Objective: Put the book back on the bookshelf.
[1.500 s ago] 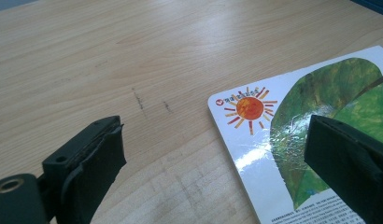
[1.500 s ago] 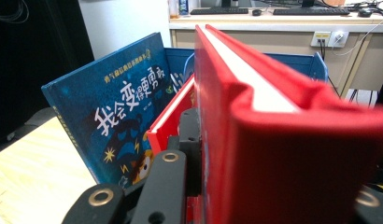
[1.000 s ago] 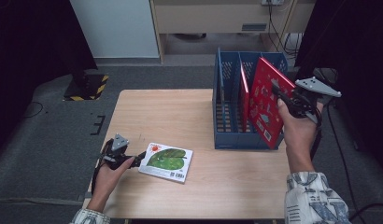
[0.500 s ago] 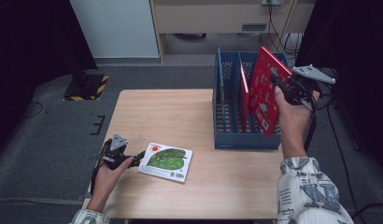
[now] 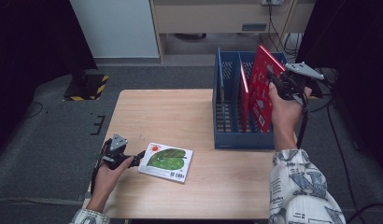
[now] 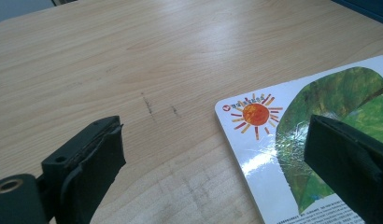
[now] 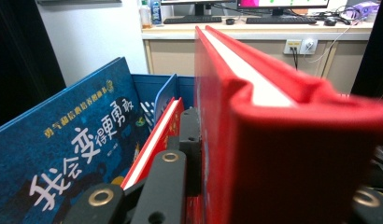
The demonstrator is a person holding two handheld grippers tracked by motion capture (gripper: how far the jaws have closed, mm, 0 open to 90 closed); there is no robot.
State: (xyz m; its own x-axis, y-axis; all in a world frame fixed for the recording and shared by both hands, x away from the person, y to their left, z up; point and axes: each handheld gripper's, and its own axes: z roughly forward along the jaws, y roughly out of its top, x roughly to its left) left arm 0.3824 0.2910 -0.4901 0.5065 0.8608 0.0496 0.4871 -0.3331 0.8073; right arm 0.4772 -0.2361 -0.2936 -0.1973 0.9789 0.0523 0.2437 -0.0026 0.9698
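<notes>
My right gripper is shut on the upper edge of a red hardcover book and holds it upright and tilted over the right slot of the blue rack. In the right gripper view the red book's spine stands between the jaws. A second red book and a blue book with Chinese lettering stand in the rack. A green picture book lies flat on the table. My left gripper rests open at that book's left corner, which lies between the jaws.
The wooden table has bare room to the left of the rack and behind the green book. A desk with keyboards and wall sockets stands beyond the rack. Dark floor surrounds the table.
My right hand has carried the red book a little farther away and to the left over the rack. The left gripper and the green book have stayed in place.
</notes>
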